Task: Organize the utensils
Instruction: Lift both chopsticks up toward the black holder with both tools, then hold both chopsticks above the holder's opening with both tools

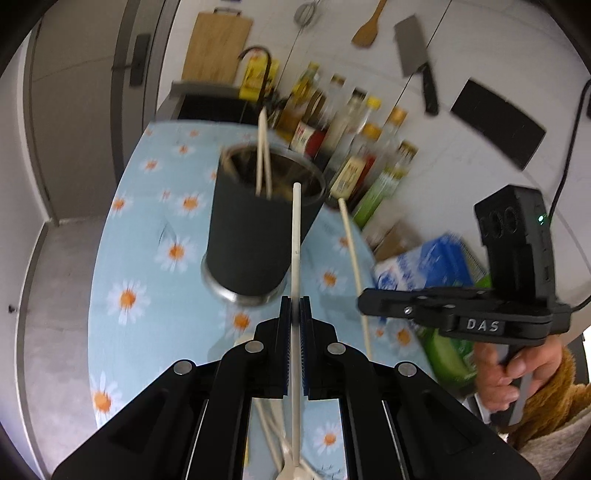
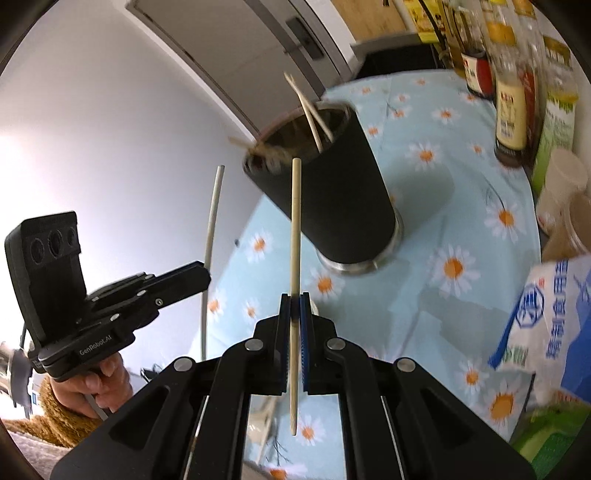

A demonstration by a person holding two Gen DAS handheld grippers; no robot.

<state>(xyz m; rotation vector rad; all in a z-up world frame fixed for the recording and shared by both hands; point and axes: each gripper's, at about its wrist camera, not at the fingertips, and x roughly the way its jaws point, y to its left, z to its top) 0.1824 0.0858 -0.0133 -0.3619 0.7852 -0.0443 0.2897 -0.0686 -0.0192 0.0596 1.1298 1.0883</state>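
Note:
A black utensil cup (image 1: 258, 229) with a steel base stands on the daisy tablecloth (image 1: 147, 258); it also shows in the right wrist view (image 2: 332, 192). Chopsticks (image 1: 263, 155) stand in it. My left gripper (image 1: 295, 314) is shut on a white chopstick (image 1: 296, 236) that points up in front of the cup. My right gripper (image 2: 294, 306) is shut on a wooden chopstick (image 2: 295, 229), held upright just before the cup. Each gripper shows in the other's view: the right one (image 1: 369, 306), the left one (image 2: 201, 275).
Sauce bottles (image 1: 351, 129) line the wall behind the cup. A blue and white bag (image 2: 554, 317) and green packets (image 1: 450, 354) lie at the right. Paper cups (image 2: 565, 184) stand near the bottles. A cleaver (image 1: 417, 59) and a wooden spatula (image 1: 369, 26) hang on the wall.

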